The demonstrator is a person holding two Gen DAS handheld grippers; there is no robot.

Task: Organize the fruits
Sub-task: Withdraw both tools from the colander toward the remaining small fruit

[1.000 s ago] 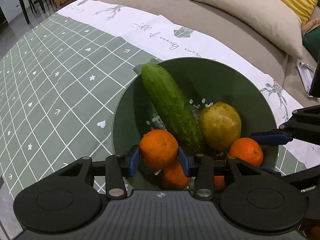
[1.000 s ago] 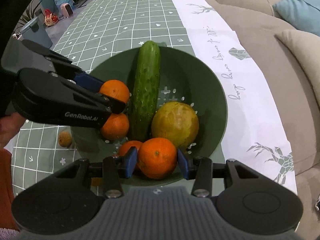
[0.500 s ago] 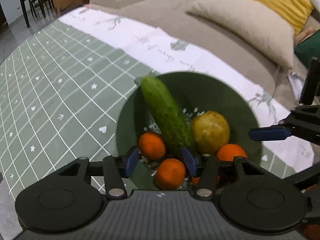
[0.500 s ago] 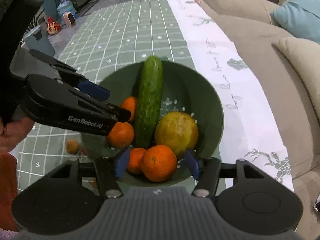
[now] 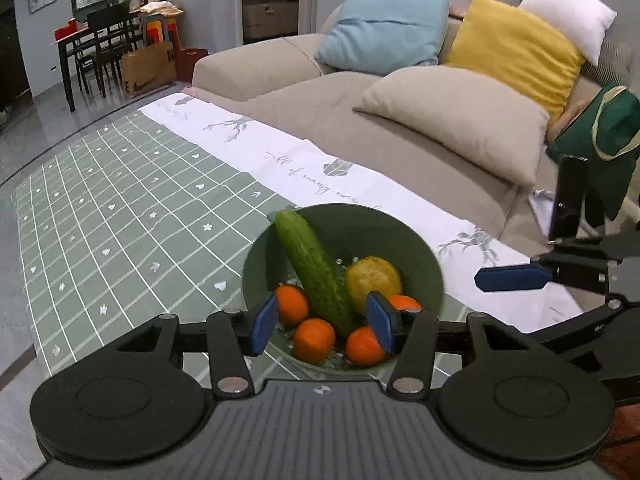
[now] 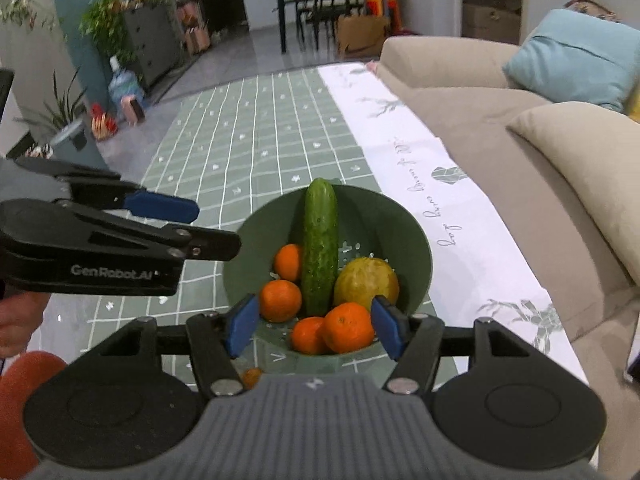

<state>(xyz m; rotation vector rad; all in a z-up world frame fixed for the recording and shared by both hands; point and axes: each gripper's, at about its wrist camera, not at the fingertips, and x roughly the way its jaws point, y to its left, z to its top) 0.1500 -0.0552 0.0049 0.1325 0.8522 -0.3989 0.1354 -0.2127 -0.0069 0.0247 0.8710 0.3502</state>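
Observation:
A green colander bowl (image 5: 360, 211) (image 6: 423, 248) stands on the checked tablecloth. In it lie a cucumber (image 5: 316, 268) (image 6: 320, 248), a yellow-green round fruit (image 5: 374, 278) (image 6: 366, 284) and several oranges (image 5: 314, 340) (image 6: 348, 326). My left gripper (image 5: 320, 326) (image 6: 208, 226) hovers open above the bowl's near left side with nothing between its blue pads. My right gripper (image 6: 314, 326) hangs open over the near edge, also holding nothing. Its blue fingertip (image 5: 512, 278) shows at the right in the left wrist view.
A small orange-brown fruit (image 6: 252, 376) lies on the tablecloth (image 5: 120, 220) in front of the bowl, half hidden by my right gripper. A beige sofa (image 5: 400, 152) with cushions runs along the table's far side. A person's hand (image 6: 16, 320) shows at the left.
Both grippers let go of the oranges they held, which now rest in the bowl. Both have opened, risen and drawn back from the bowl.

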